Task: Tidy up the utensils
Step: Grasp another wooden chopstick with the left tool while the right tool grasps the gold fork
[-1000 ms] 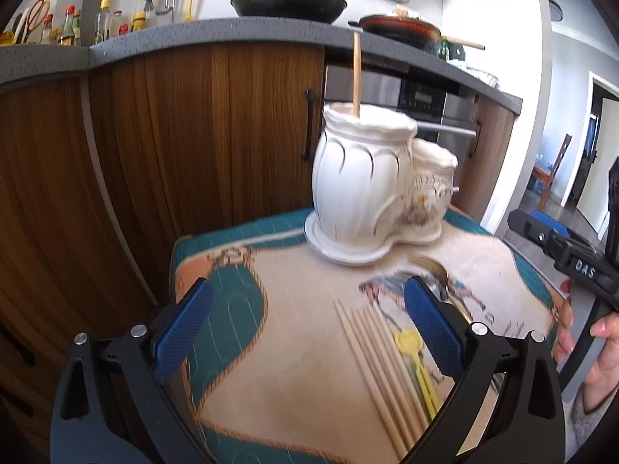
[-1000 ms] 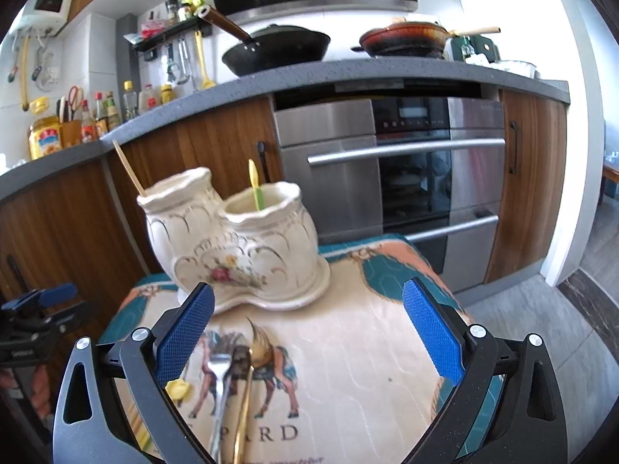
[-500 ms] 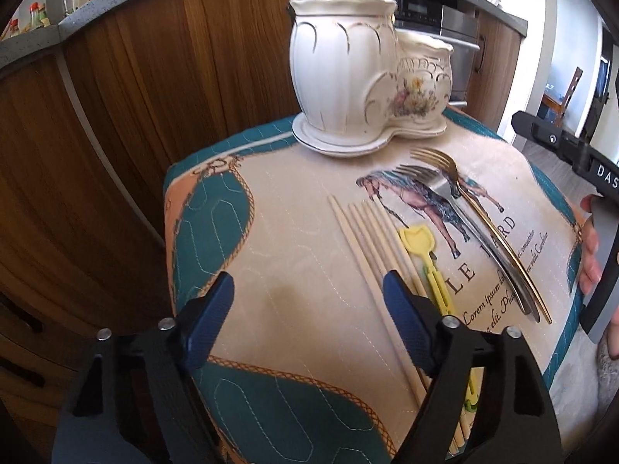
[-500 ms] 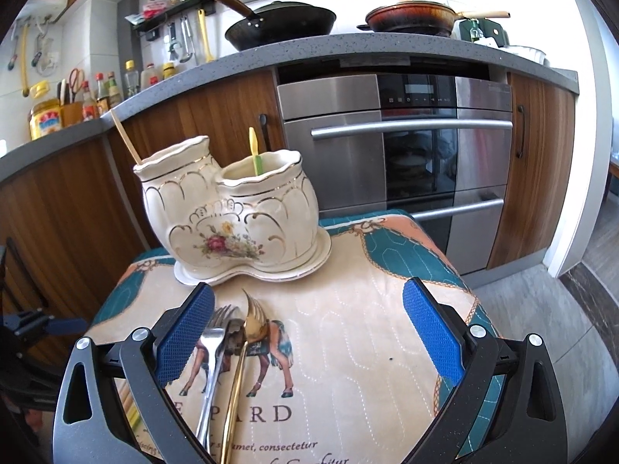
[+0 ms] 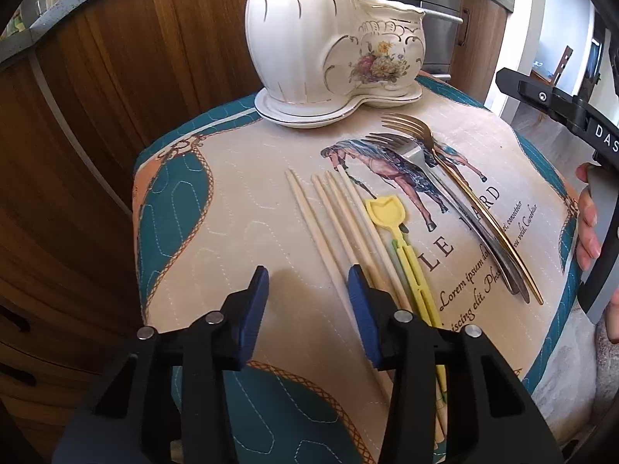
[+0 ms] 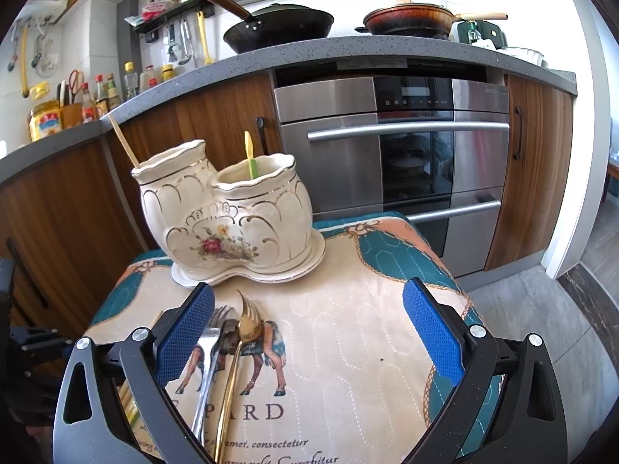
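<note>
The left gripper (image 5: 307,290) hangs low over the near end of the chopsticks (image 5: 329,224), its jaws just narrowed but clasping nothing; the leftmost stick runs under the gap between the pads, not yet pinched. The sticks lie side by side on the quilted worktop (image 5: 216,232), long axes running away towards the ceramic holder (image 5: 309,38) (one chopstick already stands in its taller pot). This hand is clearly the nearer one. Just right of the bundle lie the yellow plastic utensils (image 5: 402,243), close enough to get caught. The silver fork (image 6: 207,352) and gold fork (image 6: 232,363) sit under the right gripper (image 6: 309,332), which is spread wide and empty.
</note>
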`<state>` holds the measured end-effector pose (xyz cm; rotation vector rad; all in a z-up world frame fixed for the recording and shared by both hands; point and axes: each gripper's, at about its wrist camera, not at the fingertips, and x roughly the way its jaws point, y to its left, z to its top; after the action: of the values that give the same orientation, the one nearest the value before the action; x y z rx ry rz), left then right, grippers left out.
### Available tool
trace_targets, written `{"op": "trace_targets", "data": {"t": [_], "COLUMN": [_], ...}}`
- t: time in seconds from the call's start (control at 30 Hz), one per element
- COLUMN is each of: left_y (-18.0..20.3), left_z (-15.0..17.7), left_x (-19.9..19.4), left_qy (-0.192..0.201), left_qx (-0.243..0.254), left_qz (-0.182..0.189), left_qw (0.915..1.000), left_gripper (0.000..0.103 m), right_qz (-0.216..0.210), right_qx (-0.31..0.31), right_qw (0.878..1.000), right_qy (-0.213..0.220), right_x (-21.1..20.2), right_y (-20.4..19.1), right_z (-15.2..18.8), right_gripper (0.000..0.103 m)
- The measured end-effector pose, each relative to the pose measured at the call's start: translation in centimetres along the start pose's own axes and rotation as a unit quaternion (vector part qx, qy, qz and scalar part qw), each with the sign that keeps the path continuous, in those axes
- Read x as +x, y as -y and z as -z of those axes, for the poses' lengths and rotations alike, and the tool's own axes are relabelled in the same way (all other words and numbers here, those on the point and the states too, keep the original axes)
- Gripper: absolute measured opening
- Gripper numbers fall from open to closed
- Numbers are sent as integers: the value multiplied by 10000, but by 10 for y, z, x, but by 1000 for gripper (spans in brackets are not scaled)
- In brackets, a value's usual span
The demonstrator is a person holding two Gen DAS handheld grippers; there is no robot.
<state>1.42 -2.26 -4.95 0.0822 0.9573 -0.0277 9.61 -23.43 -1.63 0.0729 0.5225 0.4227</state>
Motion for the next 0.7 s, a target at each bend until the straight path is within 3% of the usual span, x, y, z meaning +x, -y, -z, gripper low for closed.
{"op": "trace_targets", "data": {"t": [0.3,0.7], "left_y": [-2,-17], "left_z": [-3,-2], "left_x": [4,3], "left_qy": [-73,175], "left_qx": [-8,-190], "left_qz": [94,308], "left_qw": [9999,9992], "left_gripper": [12,6], "right_qz": [21,71], "right_qx": [-28,-61], "right_qw": [9999,9990], "right_qy": [-105,-440], "right_x": [1,2], "right_y": [1,2], "right_z": [1,0], "right_gripper": [97,95]}}
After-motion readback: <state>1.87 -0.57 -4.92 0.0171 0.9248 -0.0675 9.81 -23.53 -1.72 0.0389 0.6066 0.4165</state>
